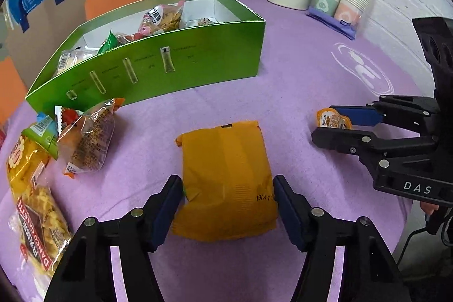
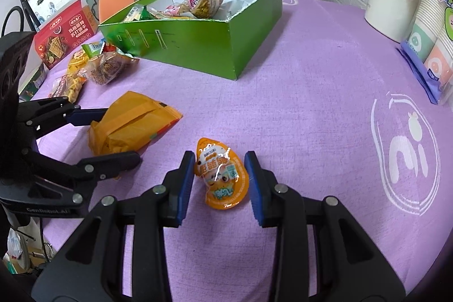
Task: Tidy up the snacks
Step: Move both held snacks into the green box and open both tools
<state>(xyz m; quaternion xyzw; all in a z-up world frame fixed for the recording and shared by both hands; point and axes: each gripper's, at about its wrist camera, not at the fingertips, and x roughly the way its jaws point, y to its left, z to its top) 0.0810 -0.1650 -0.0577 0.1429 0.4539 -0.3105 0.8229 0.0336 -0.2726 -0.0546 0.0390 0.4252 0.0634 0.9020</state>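
Left gripper [image 1: 228, 205]: black plastic linkage arms, silver round pivot screws, dark blue ribbed pads [image 1: 167, 212] lining both jaws. Seen from the right wrist view at 9 o'clock: boxy black housing with round openings, faint "GenRobot.AI" lettering on the base.

Right gripper [image 2: 219, 186]: same black build, silver screws, brighter blue ribbed pads [image 2: 185, 186]. Seen from the left wrist view at 3 o'clock: white "DAS" lettering on the body, black cable trailing below.
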